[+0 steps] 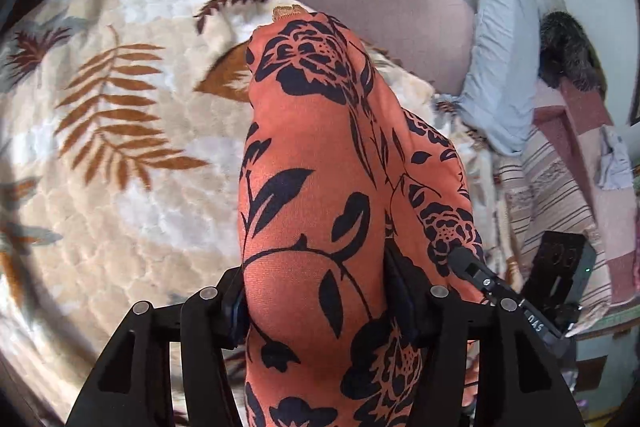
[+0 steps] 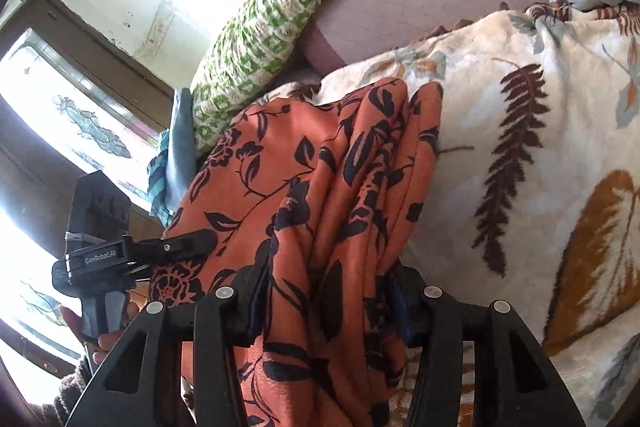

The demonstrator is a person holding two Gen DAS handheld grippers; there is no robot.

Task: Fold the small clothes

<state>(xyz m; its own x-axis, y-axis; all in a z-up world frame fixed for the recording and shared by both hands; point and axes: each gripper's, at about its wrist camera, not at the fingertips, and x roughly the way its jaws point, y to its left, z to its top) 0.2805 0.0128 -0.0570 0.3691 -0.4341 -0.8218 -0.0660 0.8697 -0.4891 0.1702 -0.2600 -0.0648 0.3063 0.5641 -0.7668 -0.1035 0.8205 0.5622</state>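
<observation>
My left gripper is clamped on the orange floral garment, which is bunched between its fingers and lifted over the leaf-print blanket. My right gripper likewise grips gathered folds of the same cloth, near the blanket's edge beside the green patterned pillow.

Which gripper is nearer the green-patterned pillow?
Left, by a hedge. The left gripper and right gripper both clamp the orange garment; the green-patterned pillow lies on the left gripper's side.
</observation>
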